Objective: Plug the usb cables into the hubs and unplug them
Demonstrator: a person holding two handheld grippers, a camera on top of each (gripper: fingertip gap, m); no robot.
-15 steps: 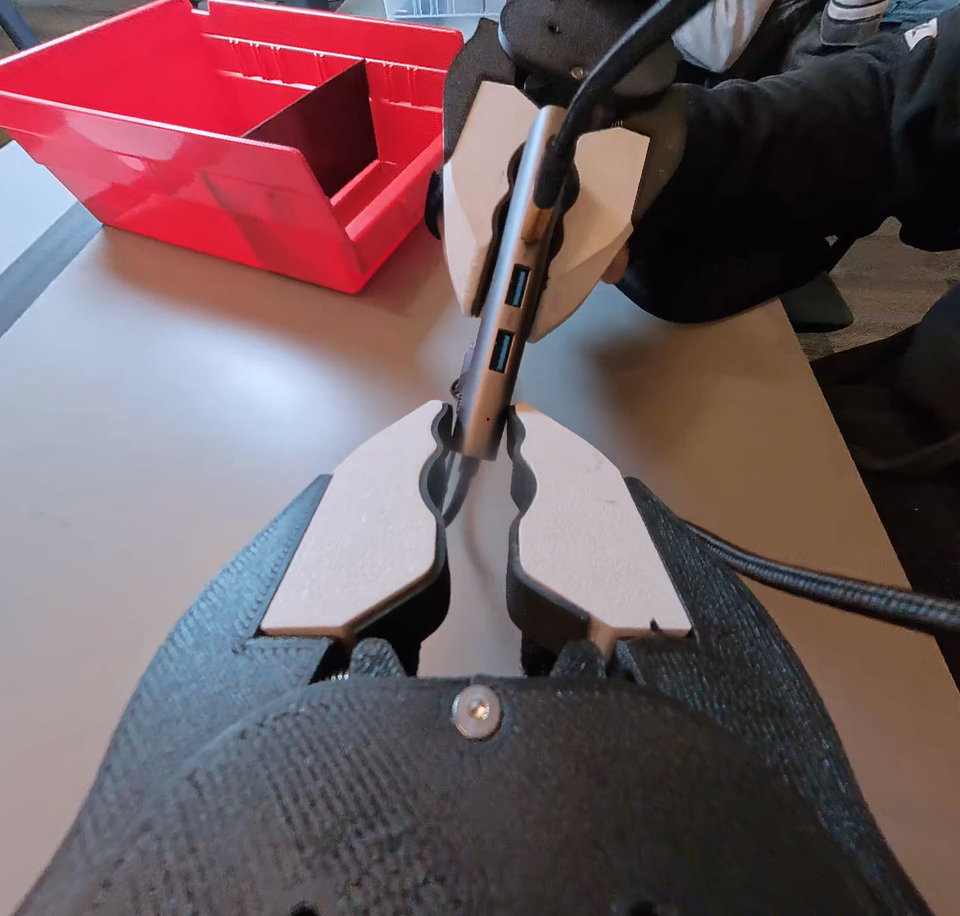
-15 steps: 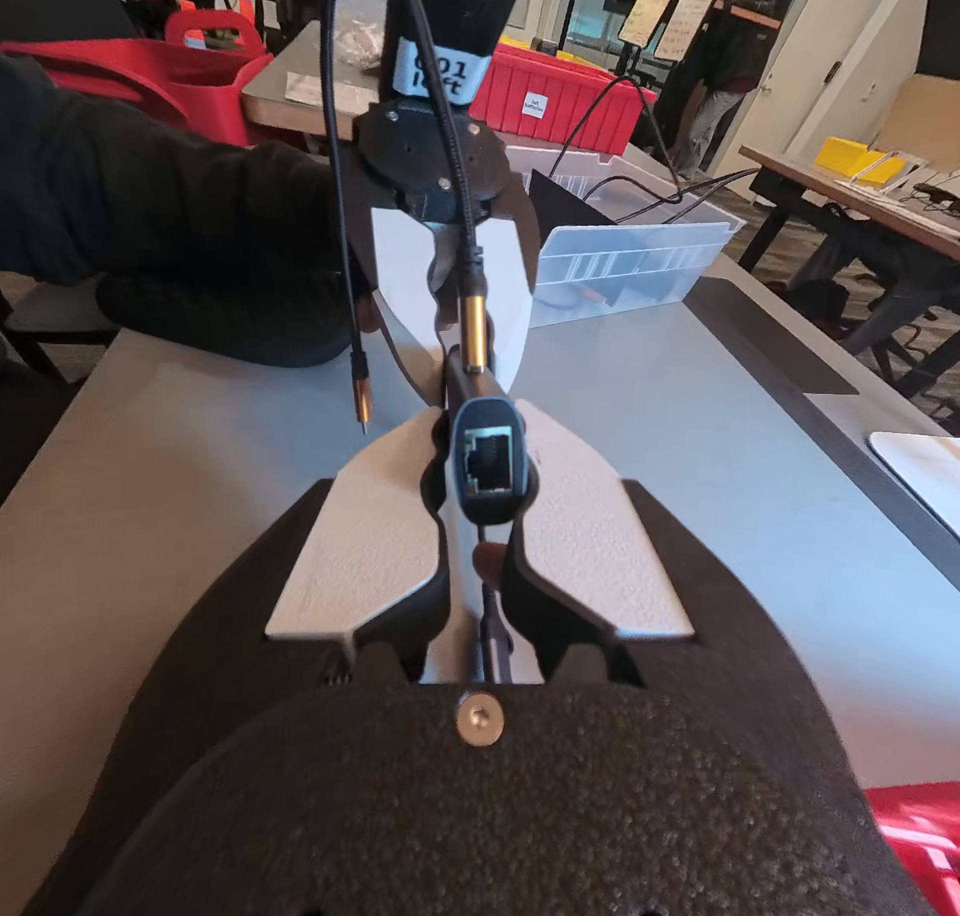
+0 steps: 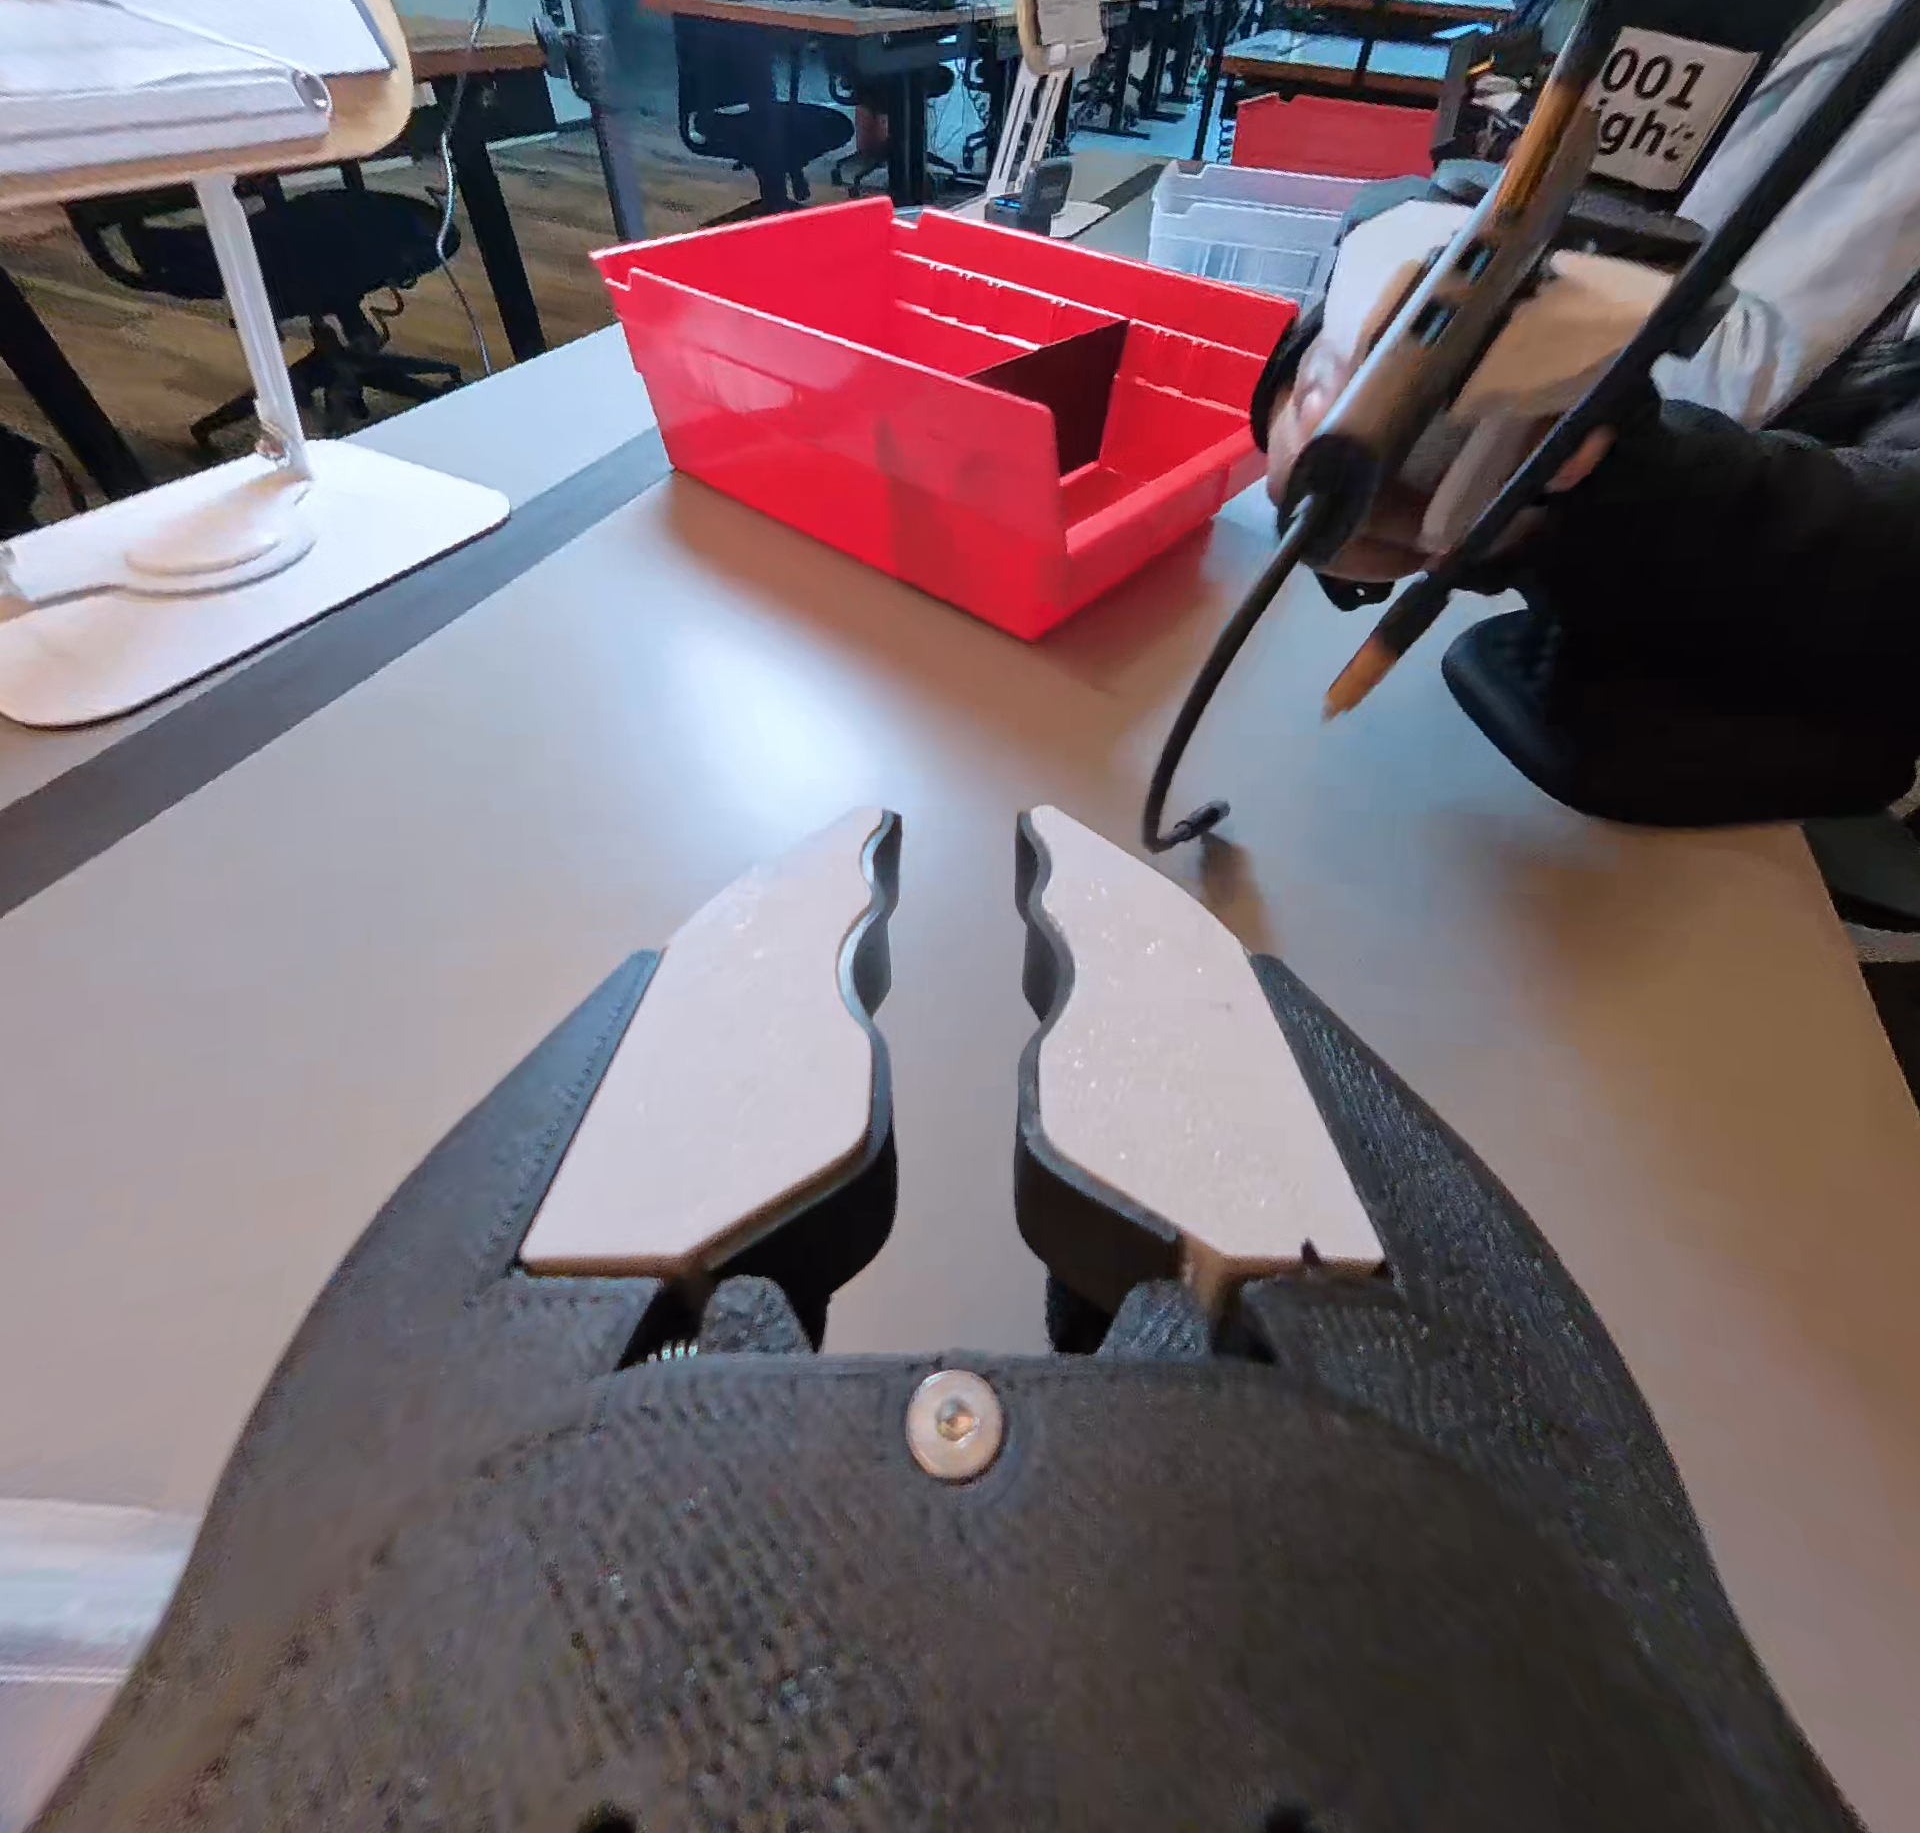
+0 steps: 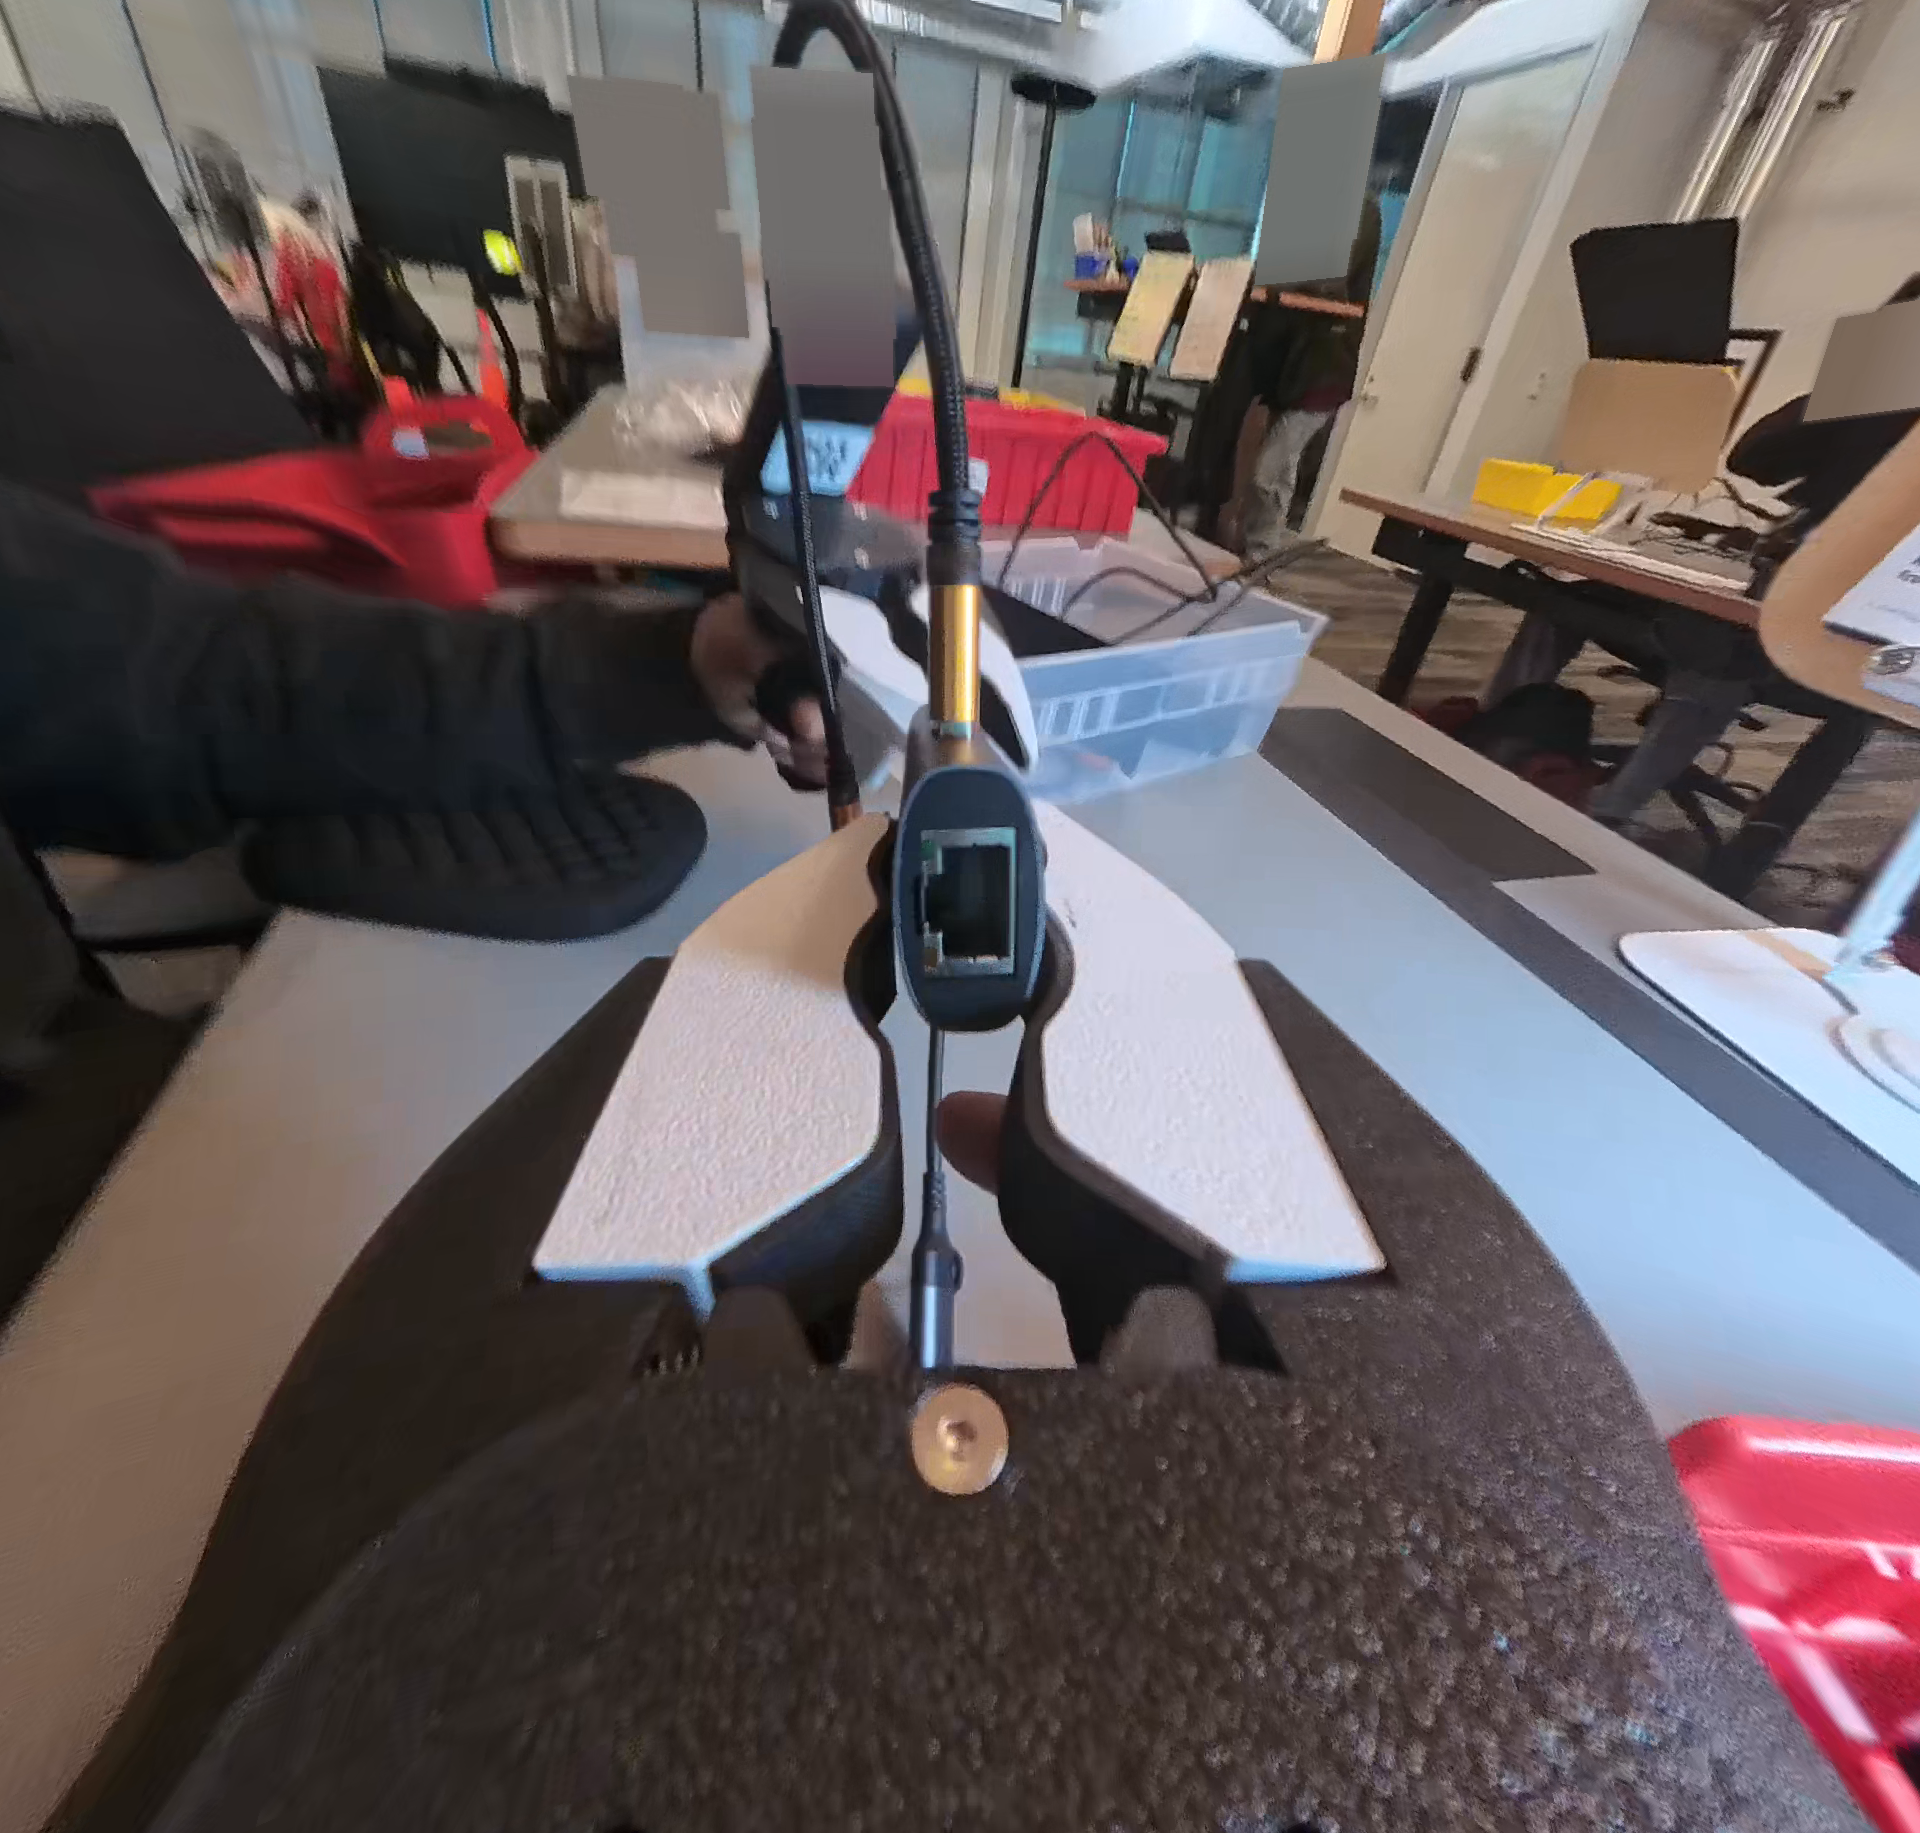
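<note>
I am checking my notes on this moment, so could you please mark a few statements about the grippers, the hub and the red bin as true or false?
1. The right gripper is shut on the grey hub. True.
2. The left gripper is clamped on a cable. False: its jaws stand apart with nothing between them.
3. A braided black cable with a gold-coloured plug is seated in the hub. True.
4. The red bin is full of cables. False: the compartments in view look empty, apart from a black divider.
5. The hub lies flat on the table. False: the right gripper holds it up.
</note>
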